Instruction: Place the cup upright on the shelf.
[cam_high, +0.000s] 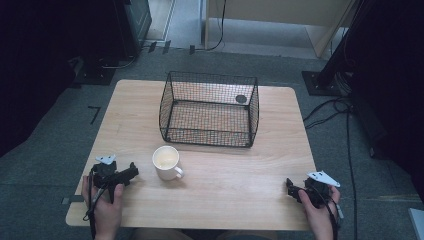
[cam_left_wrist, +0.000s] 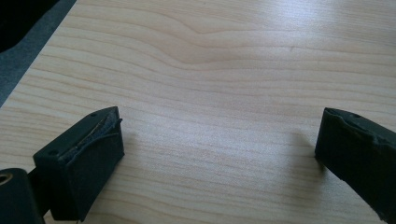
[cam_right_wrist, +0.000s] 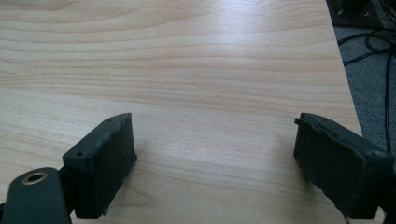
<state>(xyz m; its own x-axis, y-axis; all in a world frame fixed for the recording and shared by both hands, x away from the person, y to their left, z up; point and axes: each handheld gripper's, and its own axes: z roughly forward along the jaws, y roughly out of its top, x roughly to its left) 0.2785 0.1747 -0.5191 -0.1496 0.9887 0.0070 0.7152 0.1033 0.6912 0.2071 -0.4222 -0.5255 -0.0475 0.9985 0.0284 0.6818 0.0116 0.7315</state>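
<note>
From the high view, the white mug (cam_high: 166, 162) stands just right of the left gripper (cam_high: 131, 173), handle toward the right gripper (cam_high: 290, 188), well apart, wire basket (cam_high: 209, 108) behind. Left gripper view: jaws wide, empty over bare table (cam_left_wrist: 224, 70). Right gripper view: likewise spread, holding nothing.

I count one wooden table (cam_high: 225, 185), one black wire basket (cam_high: 210, 109) and one white mug (cam_high: 166, 162) on it. I see two grippers: the left gripper (cam_high: 131, 173) and the right gripper (cam_high: 290, 187).
</note>
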